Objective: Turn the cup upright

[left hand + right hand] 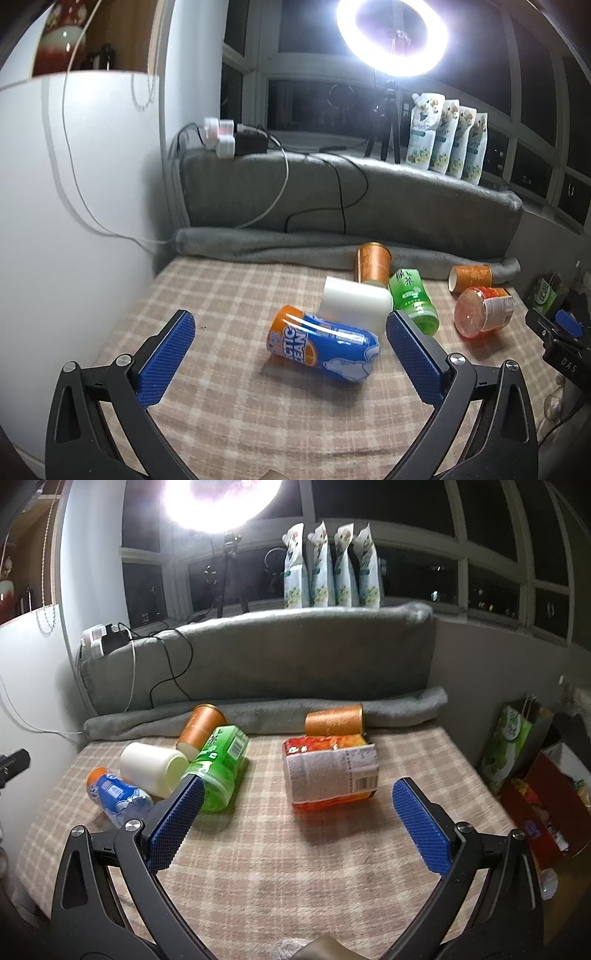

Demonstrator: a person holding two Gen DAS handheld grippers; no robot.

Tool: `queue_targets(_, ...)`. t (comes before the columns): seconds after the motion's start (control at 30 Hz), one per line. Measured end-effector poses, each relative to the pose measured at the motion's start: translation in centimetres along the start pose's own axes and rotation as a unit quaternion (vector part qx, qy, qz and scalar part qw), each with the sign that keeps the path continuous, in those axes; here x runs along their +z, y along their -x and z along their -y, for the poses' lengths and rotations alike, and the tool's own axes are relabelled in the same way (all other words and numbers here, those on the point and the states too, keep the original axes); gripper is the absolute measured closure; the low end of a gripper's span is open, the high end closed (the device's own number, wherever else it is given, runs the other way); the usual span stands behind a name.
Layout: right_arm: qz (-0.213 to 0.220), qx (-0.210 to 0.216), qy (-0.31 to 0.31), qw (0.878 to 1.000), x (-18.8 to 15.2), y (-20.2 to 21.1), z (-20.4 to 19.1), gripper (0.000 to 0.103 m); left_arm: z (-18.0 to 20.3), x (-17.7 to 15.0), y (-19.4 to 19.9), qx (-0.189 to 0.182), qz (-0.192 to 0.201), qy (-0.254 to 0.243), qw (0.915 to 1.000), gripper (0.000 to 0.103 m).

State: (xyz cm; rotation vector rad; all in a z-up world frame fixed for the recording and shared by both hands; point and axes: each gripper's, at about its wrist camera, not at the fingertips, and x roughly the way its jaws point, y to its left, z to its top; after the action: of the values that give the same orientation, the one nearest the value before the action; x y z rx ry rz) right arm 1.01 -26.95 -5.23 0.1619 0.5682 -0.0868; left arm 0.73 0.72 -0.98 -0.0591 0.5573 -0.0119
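Note:
Several cups lie on their sides on a checked cloth (pixel 229 406). A blue and orange cup (pixel 325 349) lies between my left gripper's (pixel 290 325) open jaws, just ahead of them. Behind it lie a white cup (pixel 354 302), a green cup (pixel 413 299), two orange-gold cups (pixel 373 262) (pixel 471 277), and a red-orange cup (pixel 484 310). My right gripper (pixel 297 794) is open and empty, with the red-orange cup (pixel 330 771) lying just ahead between its fingers. The green cup (pixel 219 768) is by its left finger (pixel 177 823).
A grey cushion (pixel 369 195) and rolled grey blanket (pixel 258 712) bound the far side. A white wall panel (pixel 74 221) stands at left. A ring light on a tripod (pixel 391 37) and several pouches (pixel 332 568) stand on the sill. Bags (pixel 517 746) sit right of the table.

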Motion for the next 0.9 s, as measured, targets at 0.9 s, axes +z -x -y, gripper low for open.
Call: queue_targets(0.9,-0.123,0.159,-0.030,0.979,2.1,-6.9,-2.4,0.014,-3.4,-3.4,-4.6,-0.032,-0.133,0.021,0.9903,0.002)
